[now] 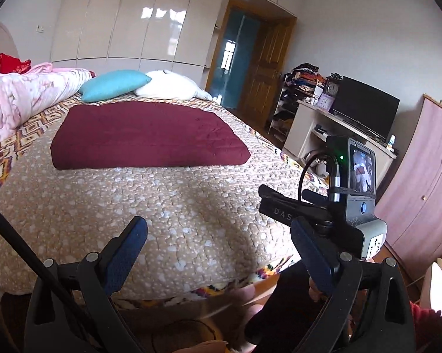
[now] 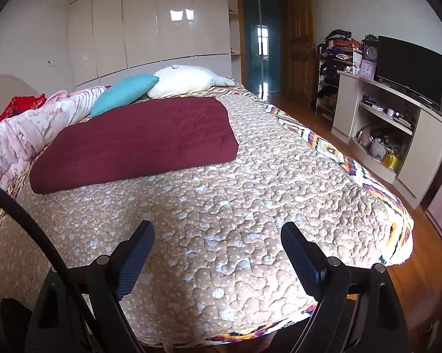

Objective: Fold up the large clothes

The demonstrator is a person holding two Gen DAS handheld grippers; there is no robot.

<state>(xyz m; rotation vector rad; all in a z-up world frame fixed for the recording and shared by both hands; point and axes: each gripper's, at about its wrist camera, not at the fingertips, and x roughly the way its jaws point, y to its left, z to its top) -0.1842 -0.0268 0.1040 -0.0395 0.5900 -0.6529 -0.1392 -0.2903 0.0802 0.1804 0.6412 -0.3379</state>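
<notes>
1. The maroon folded garment (image 1: 150, 135) lies flat on the bed (image 1: 191, 206), toward the far half of the quilted beige bedspread, forming a thick, neat rectangle.
2. Beyond it, a teal pillow (image 1: 114, 84) and a white pillow (image 1: 169, 85) rest near the head of the bed, touching each other.
3. A crumpled pink quilt (image 1: 17, 94) is bunched along the bed's left side, just beside the garment.
4. The left gripper (image 1: 219, 245) hovers above the near end of the bed, its jaws spread wide with nothing between them.
5. The right gripper (image 2: 218, 250) likewise hangs over the near bedspread, jaws wide apart and empty; in the left wrist view its body and camera (image 1: 359, 188) show on the right.
6. Both grippers are well apart from the garment.
7. A television (image 2: 409, 69) stands on a white cabinet (image 2: 397, 123) to the right of the bed.
</notes>
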